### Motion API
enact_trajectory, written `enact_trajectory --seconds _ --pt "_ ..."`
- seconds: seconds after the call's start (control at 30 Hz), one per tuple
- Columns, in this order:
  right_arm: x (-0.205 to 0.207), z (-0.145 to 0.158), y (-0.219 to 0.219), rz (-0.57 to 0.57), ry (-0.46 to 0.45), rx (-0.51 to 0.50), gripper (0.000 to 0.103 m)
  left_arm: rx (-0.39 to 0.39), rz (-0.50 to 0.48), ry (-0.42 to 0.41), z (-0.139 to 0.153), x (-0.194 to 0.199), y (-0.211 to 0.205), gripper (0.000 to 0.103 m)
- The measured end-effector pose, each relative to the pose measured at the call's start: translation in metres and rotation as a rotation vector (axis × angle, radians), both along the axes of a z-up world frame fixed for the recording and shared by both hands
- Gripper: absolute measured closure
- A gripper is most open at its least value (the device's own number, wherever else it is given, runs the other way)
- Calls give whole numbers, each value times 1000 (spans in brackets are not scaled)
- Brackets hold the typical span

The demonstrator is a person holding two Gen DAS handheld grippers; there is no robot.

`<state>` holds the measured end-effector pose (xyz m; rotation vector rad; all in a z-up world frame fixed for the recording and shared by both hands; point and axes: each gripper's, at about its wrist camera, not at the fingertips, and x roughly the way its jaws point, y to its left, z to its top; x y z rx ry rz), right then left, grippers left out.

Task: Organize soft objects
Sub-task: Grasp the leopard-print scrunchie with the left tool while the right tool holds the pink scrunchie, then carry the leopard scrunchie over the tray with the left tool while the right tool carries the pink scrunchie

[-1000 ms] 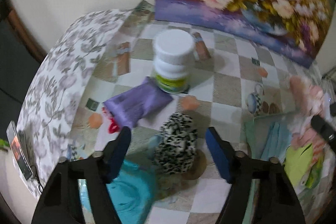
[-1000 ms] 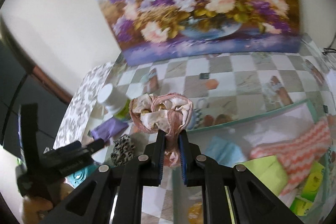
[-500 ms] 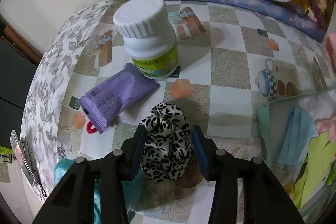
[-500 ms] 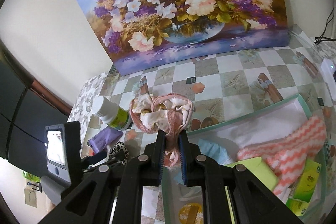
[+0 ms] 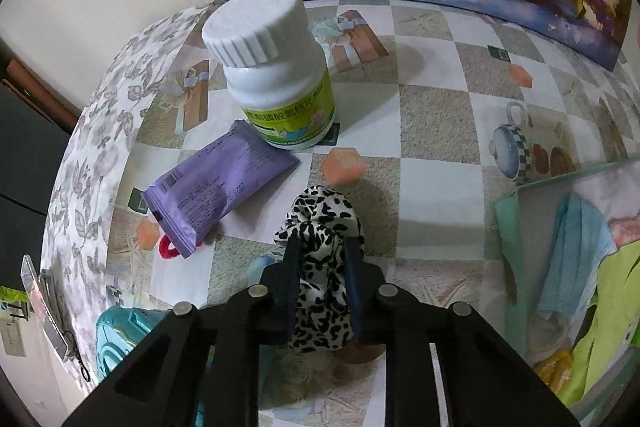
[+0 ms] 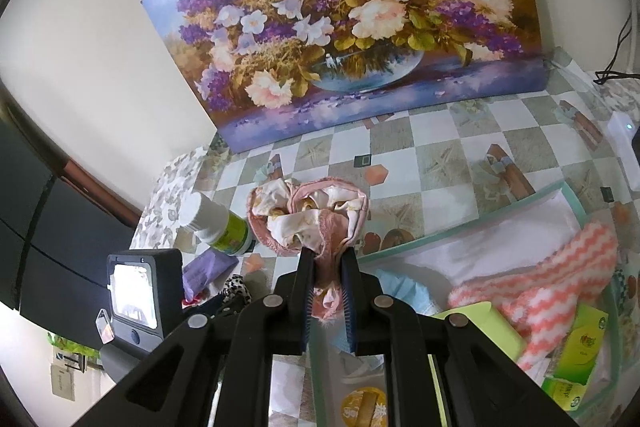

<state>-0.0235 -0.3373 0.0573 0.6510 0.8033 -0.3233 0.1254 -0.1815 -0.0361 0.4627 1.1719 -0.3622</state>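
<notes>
The left tongs (image 5: 321, 259) are closing on the leopard scrunchie (image 5: 320, 227), pads pressed into its sides as it sits on the counter (image 5: 436, 131). Only the left view shows the red hair tie (image 5: 168, 251) peeking from under the purple packet (image 5: 216, 187), just beside the white bottle (image 5: 276, 67). The right tongs (image 6: 325, 267) stay out of that view; their own camera shows them clenched on the pink cloth (image 6: 308, 215), held above the counter near the bin (image 6: 472, 227), where a striped cloth (image 6: 552, 279) lies.
</notes>
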Motion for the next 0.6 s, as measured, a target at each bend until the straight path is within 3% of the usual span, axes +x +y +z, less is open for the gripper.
enact_trajectory --seconds 0.33,0.6 --pt "-5 5 -7 -19 -12 9 89 -98 19 19 20 4 5 84" --pt "-20 26 -19 -65 -62 -7 89 -233 13 -41 76 0 12 84"
